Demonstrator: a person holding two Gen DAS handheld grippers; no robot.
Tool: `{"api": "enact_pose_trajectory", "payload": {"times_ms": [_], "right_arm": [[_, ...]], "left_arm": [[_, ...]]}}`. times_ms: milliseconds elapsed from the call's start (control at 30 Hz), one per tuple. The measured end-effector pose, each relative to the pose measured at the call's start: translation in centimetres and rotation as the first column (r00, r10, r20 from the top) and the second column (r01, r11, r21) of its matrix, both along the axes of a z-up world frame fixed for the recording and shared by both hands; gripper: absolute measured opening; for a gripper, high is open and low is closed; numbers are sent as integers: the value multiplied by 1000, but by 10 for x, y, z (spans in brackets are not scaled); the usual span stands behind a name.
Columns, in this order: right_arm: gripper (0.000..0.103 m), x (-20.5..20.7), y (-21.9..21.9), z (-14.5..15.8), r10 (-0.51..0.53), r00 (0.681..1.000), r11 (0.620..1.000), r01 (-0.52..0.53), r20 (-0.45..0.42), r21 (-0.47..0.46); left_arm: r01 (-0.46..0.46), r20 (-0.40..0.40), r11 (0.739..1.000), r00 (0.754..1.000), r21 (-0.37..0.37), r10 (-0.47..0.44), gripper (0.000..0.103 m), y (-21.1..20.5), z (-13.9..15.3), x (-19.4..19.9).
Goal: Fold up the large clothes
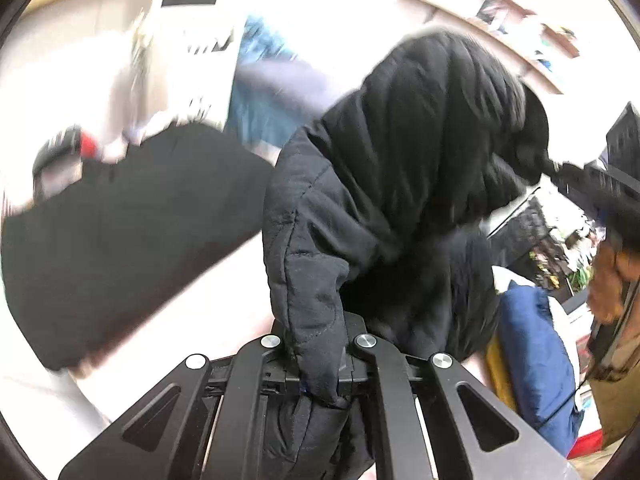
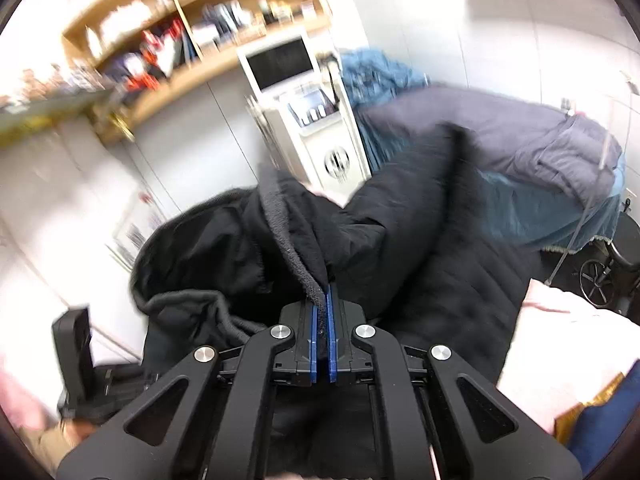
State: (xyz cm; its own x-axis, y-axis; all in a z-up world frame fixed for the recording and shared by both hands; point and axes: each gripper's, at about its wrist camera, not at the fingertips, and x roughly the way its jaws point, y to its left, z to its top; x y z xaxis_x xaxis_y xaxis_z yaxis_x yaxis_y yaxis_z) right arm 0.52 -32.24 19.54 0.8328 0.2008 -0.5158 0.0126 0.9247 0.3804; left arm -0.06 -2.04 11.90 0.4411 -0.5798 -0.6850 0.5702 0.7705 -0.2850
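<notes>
My left tongs (image 1: 320, 364) and right tongs (image 2: 323, 320) each clamp an edge of the black coat (image 1: 400, 168), raised to spread it for folding.

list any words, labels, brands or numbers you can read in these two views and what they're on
None can be read in either view.
Boxes and books on the wooden shelf: printing is blurred.
White machine with a dark screen: no legible marking.
Paper on the wall: smeared by motion.
Black jacket: no label shows.
</notes>
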Motion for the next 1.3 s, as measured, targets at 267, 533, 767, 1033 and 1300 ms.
{"api": "enact_pose_trajectory", "payload": {"times_ms": [267,533,767,1033,1300], "right_arm": [[4,-155,-5,133,9,944,999,-23,329,40],[4,-196,-31,175,-68,884,997,48,462,56],[16,-55,-114,75,-358,931,931,350,70,100],[84,-34,-153,-90,-477,808,841,534,-345,90],[84,-85,-116,-197,-450,693,866,492,-562,-87]], "left_arm": [[139,290,985,951,-105,-103,7,-24,134,-65],[243,453,952,881,-187,-136,7,-54,213,-57],[90,262,994,963,-62,-71,45,-158,153,56],[42,84,968,994,246,-65,97,-208,-26,123],[-20,-149,907,985,422,91,97,-125,-152,113]]}}
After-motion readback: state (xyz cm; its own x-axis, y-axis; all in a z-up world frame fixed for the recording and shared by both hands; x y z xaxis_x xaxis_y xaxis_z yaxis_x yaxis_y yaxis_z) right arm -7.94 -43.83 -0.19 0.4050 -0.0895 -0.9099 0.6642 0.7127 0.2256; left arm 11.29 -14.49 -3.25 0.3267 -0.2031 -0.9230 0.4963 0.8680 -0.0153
